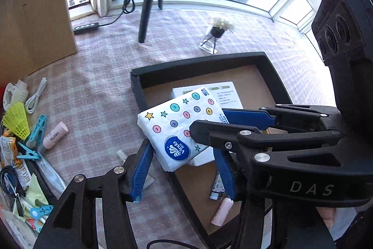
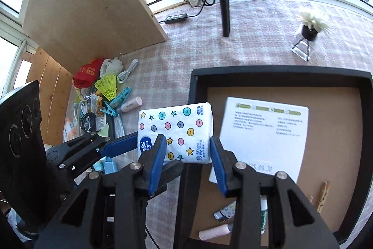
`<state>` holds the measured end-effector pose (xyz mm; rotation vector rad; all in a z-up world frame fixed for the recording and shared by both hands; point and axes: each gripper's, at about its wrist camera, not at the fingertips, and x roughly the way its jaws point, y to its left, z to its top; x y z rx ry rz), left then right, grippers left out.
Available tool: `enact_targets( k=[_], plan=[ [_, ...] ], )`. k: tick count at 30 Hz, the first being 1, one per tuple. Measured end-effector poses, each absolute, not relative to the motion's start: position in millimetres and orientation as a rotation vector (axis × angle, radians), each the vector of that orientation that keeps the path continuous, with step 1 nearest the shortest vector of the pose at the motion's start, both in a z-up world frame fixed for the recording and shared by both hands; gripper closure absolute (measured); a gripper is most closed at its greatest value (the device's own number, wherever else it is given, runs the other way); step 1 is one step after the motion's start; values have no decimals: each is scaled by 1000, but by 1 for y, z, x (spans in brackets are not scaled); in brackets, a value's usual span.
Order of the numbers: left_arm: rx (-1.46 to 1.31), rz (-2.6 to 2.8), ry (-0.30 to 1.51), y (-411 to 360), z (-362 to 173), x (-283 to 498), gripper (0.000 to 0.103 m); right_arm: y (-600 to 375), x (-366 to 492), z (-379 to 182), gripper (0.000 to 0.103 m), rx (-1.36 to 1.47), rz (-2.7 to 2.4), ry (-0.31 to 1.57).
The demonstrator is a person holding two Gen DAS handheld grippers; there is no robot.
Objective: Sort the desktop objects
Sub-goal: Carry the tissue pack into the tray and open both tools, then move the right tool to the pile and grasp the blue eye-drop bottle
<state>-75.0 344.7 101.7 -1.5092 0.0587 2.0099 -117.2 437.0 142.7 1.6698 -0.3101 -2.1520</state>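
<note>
A white tissue pack [image 1: 173, 125] with coloured dots and stars hangs over the left rim of a black tray [image 1: 198, 62] with a brown floor. My left gripper [image 1: 181, 167] has its blue pads against the pack's two lower sides. Reaching in from the right, my right gripper [image 1: 229, 123] pinches the pack's far end, one finger on the top face. In the right wrist view the tissue pack [image 2: 177, 125] sits between the right gripper's [image 2: 187, 154] pads, and the left gripper's blue finger [image 2: 119, 146] touches its left end. A white printed box [image 2: 263, 132] lies in the tray [image 2: 279, 71].
The tray also holds a pink tube [image 2: 214, 231], a lighter [image 2: 225, 212] and a wooden clothespin [image 2: 322, 194]. At left lies a pile: yellow shuttlecock [image 2: 107, 85], blue clips [image 1: 37, 130], pink tube [image 1: 54, 134], white cable [image 1: 35, 97]. Behind stand a tripod [image 1: 149, 4], vase [image 1: 216, 36] and wooden board [image 1: 35, 15].
</note>
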Motion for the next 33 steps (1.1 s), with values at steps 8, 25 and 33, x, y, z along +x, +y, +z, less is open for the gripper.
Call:
enact_targets(
  k=[8,25,33],
  plan=[
    [-1490,1873,166,399,98,-23,53,501,-66,135,64,1716,-2223,-399],
    [-1478,1787,296,426,97,35,53,562,-14,146,64,1754,-2337,-372],
    [-1603,1921,168,359,89,-4,53,520,-17,159,64,1668,-2292,-273]
  ],
)
